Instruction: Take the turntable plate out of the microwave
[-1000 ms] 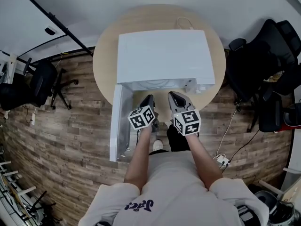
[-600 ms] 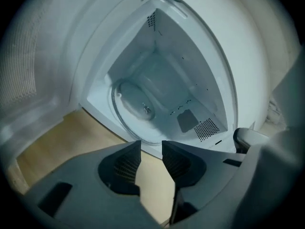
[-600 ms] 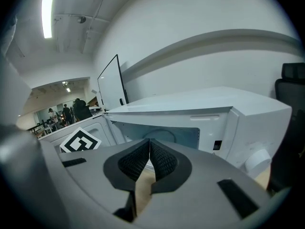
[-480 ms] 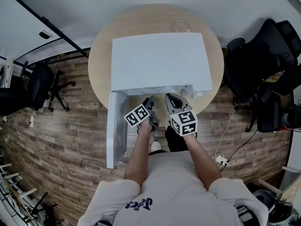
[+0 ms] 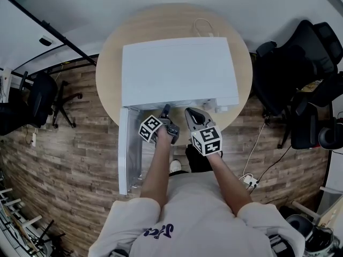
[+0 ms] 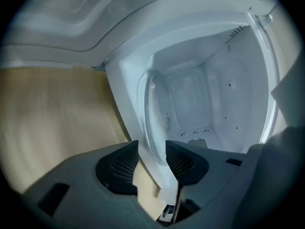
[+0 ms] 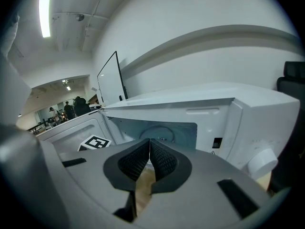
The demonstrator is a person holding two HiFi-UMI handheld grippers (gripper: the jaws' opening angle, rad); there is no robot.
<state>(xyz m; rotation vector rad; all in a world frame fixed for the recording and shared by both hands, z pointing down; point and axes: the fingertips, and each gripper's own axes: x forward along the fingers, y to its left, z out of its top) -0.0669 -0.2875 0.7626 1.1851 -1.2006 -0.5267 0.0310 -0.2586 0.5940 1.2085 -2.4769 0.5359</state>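
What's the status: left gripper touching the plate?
Cannot tell. Left gripper view: left gripper, jaws just opened, lines up on the plate rim; neither contact nor gap is plain.

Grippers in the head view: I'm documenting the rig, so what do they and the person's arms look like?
The left gripper and right gripper have grey moulded bodies and dark mesh-textured pads. Each carries a white cube with black square markers. The arms are bare below the short sleeves of a light grey T-shirt. No cables show.

White microwave (image 5: 177,68) on round table (image 5: 161,23)
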